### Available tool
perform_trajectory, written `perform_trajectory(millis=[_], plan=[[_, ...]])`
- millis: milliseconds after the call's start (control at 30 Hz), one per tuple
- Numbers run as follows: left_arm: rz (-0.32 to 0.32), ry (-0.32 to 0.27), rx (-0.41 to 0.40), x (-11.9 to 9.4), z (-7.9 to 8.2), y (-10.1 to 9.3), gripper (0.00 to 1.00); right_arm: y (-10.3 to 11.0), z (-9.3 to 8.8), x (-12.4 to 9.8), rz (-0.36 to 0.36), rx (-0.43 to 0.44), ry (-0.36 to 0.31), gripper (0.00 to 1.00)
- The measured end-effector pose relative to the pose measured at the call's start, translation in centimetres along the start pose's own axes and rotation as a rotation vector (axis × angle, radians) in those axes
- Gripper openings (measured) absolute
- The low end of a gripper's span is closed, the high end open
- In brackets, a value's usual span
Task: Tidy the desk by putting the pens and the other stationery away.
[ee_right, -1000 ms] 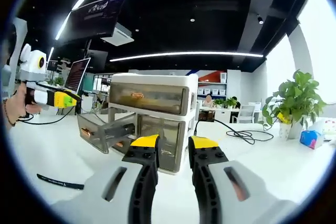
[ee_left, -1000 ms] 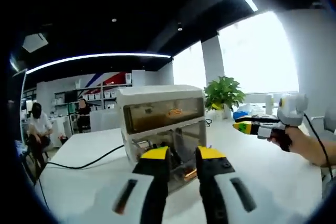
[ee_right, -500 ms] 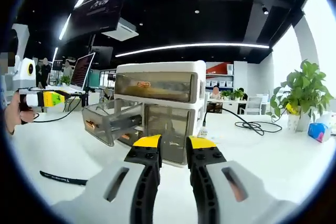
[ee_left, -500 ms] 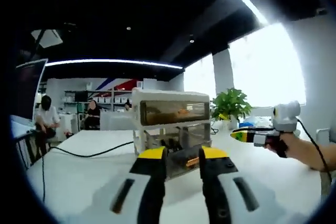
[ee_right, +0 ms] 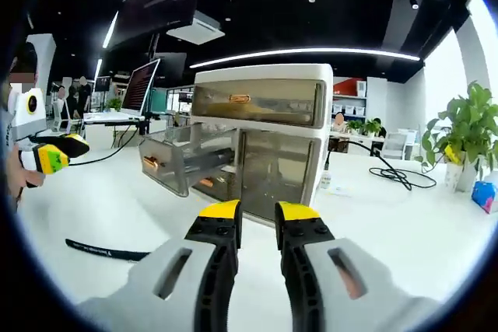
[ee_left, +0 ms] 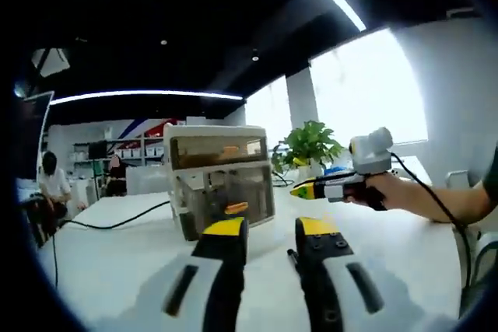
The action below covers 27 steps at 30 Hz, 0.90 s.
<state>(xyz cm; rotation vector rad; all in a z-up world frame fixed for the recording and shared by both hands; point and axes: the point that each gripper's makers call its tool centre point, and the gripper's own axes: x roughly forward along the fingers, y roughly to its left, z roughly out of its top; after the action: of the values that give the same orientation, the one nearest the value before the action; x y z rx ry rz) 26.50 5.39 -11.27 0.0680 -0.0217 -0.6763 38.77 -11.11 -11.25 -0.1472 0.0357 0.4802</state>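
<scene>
- I judged this the fetching stage — the lower clear drawer (ee_right: 180,162) of the white plastic two-drawer organiser (ee_right: 257,141) stood pulled out, waiting, while a black pen (ee_right: 105,250) lay on the white desk (ee_right: 405,231).
- My left gripper (ee_left: 268,228) held nothing, its yellow-tipped jaws a narrow gap apart; my right gripper (ee_right: 257,213) was likewise empty and narrowly parted.
- In the right gripper view the pen lay flat, well apart from the organiser, in front of the open drawer, long axis running left to right across the view. Which end was the tip I could not tell.
- In the left gripper view a dark slim thing (ee_left: 292,258) lay just beside my right jaw — possibly a pen, too hidden to say.
- Next move, I reckoned: lower a gripper over the pen, jaws across its axis, close on it, then carry it to the drawer.
</scene>
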Motion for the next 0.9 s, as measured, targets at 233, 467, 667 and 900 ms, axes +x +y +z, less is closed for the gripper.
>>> perform_trajectory(millis=[233, 467, 667, 900], plan=[[-0.014, 0.064, -0.085, -1.7, -2.6, -1.1, 0.25, 0.3, 0.4, 0.0, 0.015, 0.0, -0.01, 0.21], [-0.103, 0.181, -0.101, -1.3, -5.1, -3.8, 0.25, 0.2, 0.3, -0.1, 0.01, -0.005, -0.003, 0.21], [-0.099, 0.22, -0.097, -0.7, -6.2, -4.3, 0.25, -0.1, 0.4, -0.2, 0.002, -0.007, -0.006, 0.21], [-0.06, 0.265, -0.079, -0.4, -7.1, -3.9, 0.25, -0.4, 1.0, -0.7, -0.028, -0.023, -0.015, 0.21]])
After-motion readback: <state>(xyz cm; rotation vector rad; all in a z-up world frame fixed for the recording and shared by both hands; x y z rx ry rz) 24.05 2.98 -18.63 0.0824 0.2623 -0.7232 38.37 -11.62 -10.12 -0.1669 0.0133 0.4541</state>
